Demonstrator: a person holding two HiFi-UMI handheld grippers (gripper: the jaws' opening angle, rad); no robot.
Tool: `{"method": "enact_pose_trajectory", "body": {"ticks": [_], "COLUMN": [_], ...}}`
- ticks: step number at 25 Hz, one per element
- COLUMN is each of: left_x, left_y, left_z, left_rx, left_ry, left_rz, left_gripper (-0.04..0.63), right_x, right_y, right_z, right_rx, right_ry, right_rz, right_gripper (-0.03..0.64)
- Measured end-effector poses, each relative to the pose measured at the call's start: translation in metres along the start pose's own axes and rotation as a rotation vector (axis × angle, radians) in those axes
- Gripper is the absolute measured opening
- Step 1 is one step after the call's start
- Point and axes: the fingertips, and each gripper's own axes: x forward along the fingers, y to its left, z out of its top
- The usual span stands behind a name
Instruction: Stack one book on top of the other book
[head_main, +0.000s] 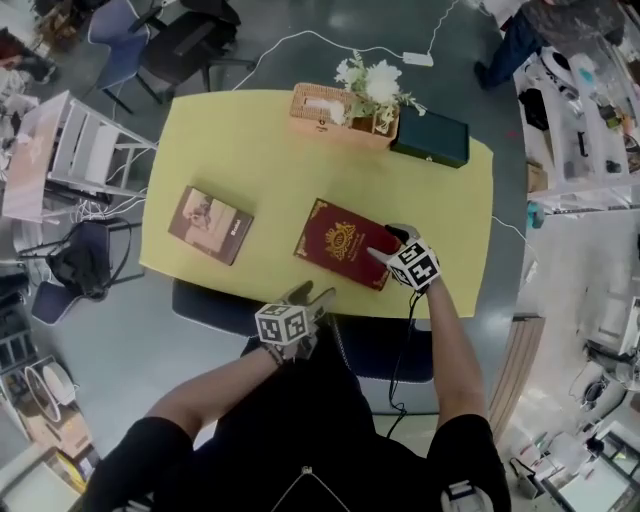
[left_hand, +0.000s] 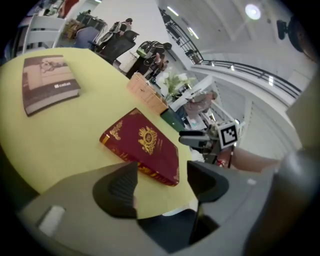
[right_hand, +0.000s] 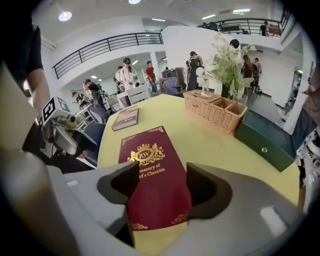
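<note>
Maroon book (right_hand: 148, 162), title part-hidden behind right gripper (right_hand: 160, 186), seemingly not gripped

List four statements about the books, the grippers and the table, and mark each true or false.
1. The right gripper has its jaws apart, and the red book shows between them without being gripped. True.
2. The red book is stacked on the brown book. False: the two lie apart, each flat on the yellow table.
3. The left gripper is shut on the brown book. False: its jaws are open and empty, near a corner of the red book.
4. A wicker basket with white flowers stands beside a dark green box at the table's far edge. True.
</note>
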Motion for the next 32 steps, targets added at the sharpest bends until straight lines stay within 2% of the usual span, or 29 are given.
{"method": "enact_pose_trajectory", "body": {"ticks": [9,15,19,22,26,32], "left_x": [0.051,0.077,0.081,0.082,0.081,0.078], "left_y": [0.024,0.036,0.041,0.044,0.047,0.05], "left_z": [-0.013,-0.013,-0.013,-0.014,-0.013,-0.013], "left_rx": [-0.107,-0.181,-0.2,-0.203,-0.202,-0.174], "left_ry": [-0.006,-0.034,-0.066,-0.074,-0.07,-0.067], "left_rz": [0.021,0.023,0.031,0.037,0.061,0.085], "left_gripper": [0.327,0.327,0.313,0.291,0.251,0.249], "right_x": [0.055,0.081,0.083,0.083,0.081,0.071], "right_y": [-0.028,-0.023,-0.022,-0.018,-0.017,-0.011], "right_z": [-0.008,-0.022,-0.025,-0.026,-0.026,-0.032], "right_rx": [-0.052,-0.093,-0.064,-0.019,0.007,0.054], "right_ry": [0.111,0.191,0.206,0.209,0.195,0.159], "right_rz": [0.184,0.31,0.363,0.416,0.419,0.381], "right_gripper": [0.307,0.307,0.304,0.253,0.241,0.233]}}
